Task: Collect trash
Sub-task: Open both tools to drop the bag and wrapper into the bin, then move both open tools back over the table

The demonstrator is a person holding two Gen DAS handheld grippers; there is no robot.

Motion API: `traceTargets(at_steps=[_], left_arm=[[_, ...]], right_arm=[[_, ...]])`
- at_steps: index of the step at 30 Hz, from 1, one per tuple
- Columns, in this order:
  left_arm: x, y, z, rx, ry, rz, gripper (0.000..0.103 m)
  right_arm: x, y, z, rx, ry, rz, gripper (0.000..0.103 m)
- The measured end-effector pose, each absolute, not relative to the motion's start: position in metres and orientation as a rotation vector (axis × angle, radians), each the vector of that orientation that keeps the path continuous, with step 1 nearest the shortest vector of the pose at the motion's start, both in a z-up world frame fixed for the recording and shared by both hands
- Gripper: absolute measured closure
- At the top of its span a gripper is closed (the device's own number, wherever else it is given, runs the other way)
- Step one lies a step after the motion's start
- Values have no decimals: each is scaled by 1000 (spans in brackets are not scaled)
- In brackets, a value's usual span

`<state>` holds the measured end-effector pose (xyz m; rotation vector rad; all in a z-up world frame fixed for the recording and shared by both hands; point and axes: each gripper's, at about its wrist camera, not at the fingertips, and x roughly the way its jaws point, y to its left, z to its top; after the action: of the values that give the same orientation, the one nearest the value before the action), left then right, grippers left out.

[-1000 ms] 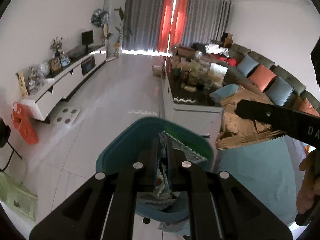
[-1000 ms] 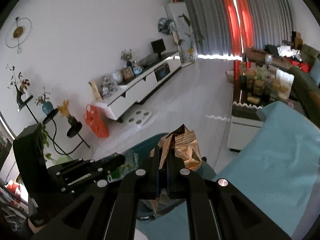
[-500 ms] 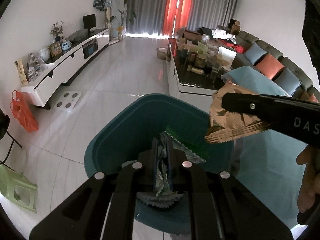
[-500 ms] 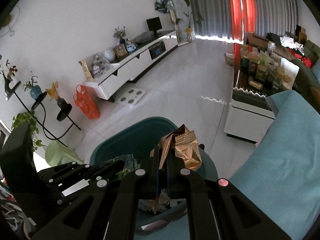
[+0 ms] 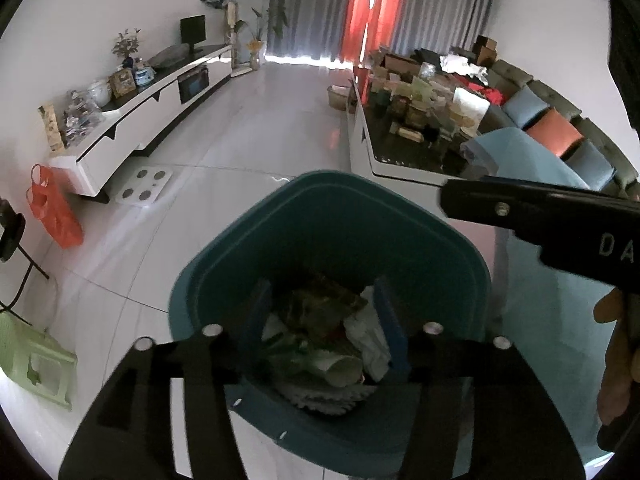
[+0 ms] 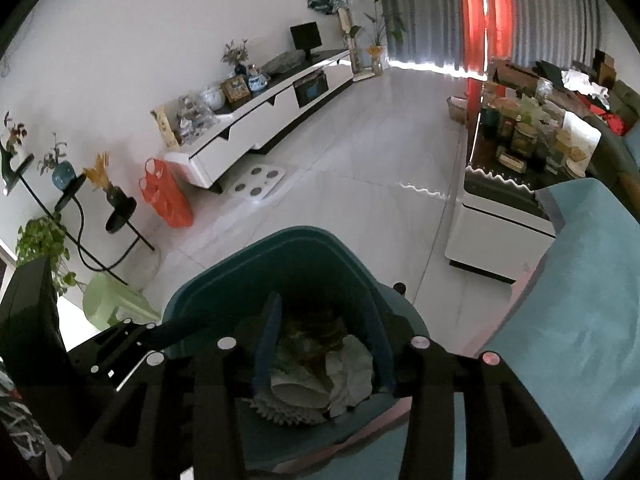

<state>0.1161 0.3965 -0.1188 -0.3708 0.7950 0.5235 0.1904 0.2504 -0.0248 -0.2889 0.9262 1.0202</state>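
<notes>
A teal trash bin (image 5: 320,216) stands on the white floor right below both grippers; it also shows in the right wrist view (image 6: 304,248). Inside lie wrappers and crumpled white paper (image 5: 320,332), also seen in the right wrist view (image 6: 320,360). My left gripper (image 5: 320,320) is open and empty over the bin mouth. My right gripper (image 6: 324,340) is open and empty over the same bin. The right gripper's black body (image 5: 540,208) crosses the left wrist view at the right.
A table with a teal cloth (image 6: 560,320) is at the right. A cluttered coffee table (image 5: 416,120) and a sofa (image 5: 560,128) lie beyond. A white TV cabinet (image 5: 140,112), an orange bag (image 5: 52,212) and a green stool (image 5: 36,368) stand at the left.
Both grippers opened over the bin. The green-and-silver wrapper fell from the left one and the brown-gold wrapper from the right one into the bin.
</notes>
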Motion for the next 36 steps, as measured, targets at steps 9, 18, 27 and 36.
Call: traceTargets(at_steps=[9, 18, 27, 36], left_arm=[[88, 392, -80, -384, 693, 551, 13], [83, 340, -15, -312, 552, 474, 6], [99, 264, 32, -236, 469, 329, 5], [124, 168, 39, -168, 459, 144, 6]], right_arm=[[205, 196, 11, -153, 826, 979, 49], [201, 117, 51, -91, 658, 895, 21], [190, 26, 79, -32, 519, 762, 7], [184, -71, 83, 38, 454, 588, 7]])
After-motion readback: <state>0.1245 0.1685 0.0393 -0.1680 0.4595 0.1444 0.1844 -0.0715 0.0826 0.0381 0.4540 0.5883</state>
